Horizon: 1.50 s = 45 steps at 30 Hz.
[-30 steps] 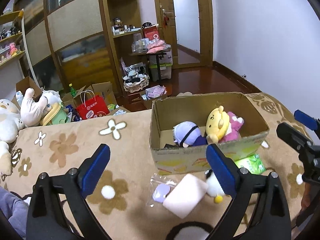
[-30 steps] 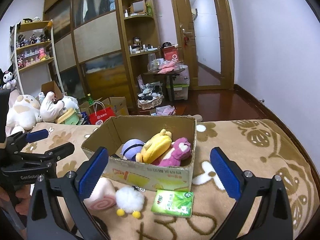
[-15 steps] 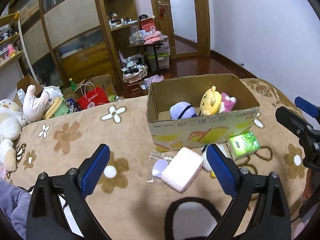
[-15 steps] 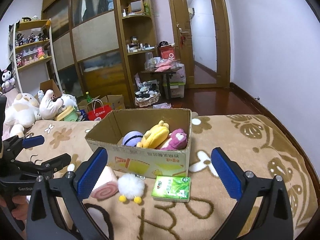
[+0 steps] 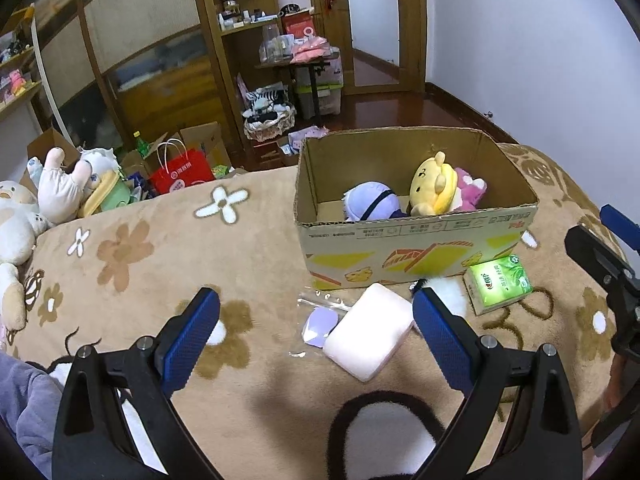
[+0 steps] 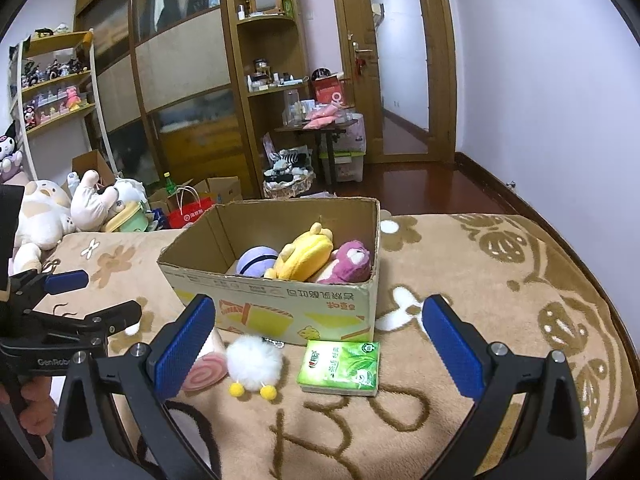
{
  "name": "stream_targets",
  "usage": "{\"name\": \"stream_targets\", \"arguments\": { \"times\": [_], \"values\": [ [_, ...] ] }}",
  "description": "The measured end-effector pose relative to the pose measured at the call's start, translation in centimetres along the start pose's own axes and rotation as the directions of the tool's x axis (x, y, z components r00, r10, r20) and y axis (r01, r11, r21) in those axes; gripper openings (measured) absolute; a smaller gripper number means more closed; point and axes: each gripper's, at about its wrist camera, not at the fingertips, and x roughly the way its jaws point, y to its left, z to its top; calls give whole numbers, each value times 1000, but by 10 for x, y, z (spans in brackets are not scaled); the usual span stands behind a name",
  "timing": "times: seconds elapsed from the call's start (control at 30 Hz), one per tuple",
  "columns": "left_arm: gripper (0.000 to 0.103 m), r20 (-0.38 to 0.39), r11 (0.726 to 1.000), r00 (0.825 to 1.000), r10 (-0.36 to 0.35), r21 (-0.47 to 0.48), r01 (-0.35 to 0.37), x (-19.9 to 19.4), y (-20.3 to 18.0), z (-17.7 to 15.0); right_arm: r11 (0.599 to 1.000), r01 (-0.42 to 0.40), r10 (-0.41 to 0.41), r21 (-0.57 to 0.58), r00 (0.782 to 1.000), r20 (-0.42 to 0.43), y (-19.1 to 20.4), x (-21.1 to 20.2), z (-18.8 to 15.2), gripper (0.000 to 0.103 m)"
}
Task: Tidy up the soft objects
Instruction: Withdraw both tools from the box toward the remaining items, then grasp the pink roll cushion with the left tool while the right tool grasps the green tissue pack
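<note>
A cardboard box [image 5: 420,248] [image 6: 276,312] stands on the flowered blanket and holds a purple plush [image 5: 370,202], a yellow plush [image 5: 434,188] and a pink plush [image 6: 348,260]. In front of it lie a pink roll-cake plush [image 5: 368,336] [image 6: 204,372], a white fluffy chick [image 6: 254,360] and a green tissue pack [image 5: 500,284] [image 6: 340,366]. My left gripper [image 5: 316,332] is open and empty, near the roll cake. My right gripper [image 6: 320,340] is open and empty, above the chick and tissue pack.
A clear bag with a purple item [image 5: 320,316] lies beside the roll cake. Large plush toys [image 5: 52,188] sit at the blanket's far left. A red bag [image 5: 180,172], boxes and shelves stand on the floor beyond the blanket's edge.
Both grippers have drawn back and risen from the box, so more of the blanket and the loose items shows. Both stay open. No object has moved.
</note>
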Motion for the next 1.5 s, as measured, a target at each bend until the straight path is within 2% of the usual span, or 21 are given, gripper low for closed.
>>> {"name": "stream_targets", "arguments": {
  "times": [0.23, 0.7, 0.9, 1.17, 1.43, 1.5],
  "values": [
    [96, -36, 1000, 999, -24, -9, 23, 14, -2, 1, 1000, 8, -8, 23, 1000, -13, -3, 15, 0, 103],
    [96, -147, 998, 988, -40, 45, 47, 56, -25, -1, 998, 25, -18, 54, 992, -121, -8, 57, -7, 103],
    [96, -222, 995, 974, -43, 76, 62, 74, -33, -6, 998, 51, -43, 38, 980, -194, -11, 74, -15, 103],
    [96, -302, 994, 952, -40, 88, 70, 95, -36, -14, 997, 61, -43, 50, 952, -303, -16, 101, -29, 103],
    [96, -340, 995, 939, -44, 74, 73, 108, -34, -19, 995, 85, -59, 52, 923, -380, -20, 122, -42, 103],
    [96, -363, 995, 931, -46, 69, 77, 113, -33, -21, 995, 85, -57, 53, 917, -396, -21, 125, -45, 103]
  ]
}}
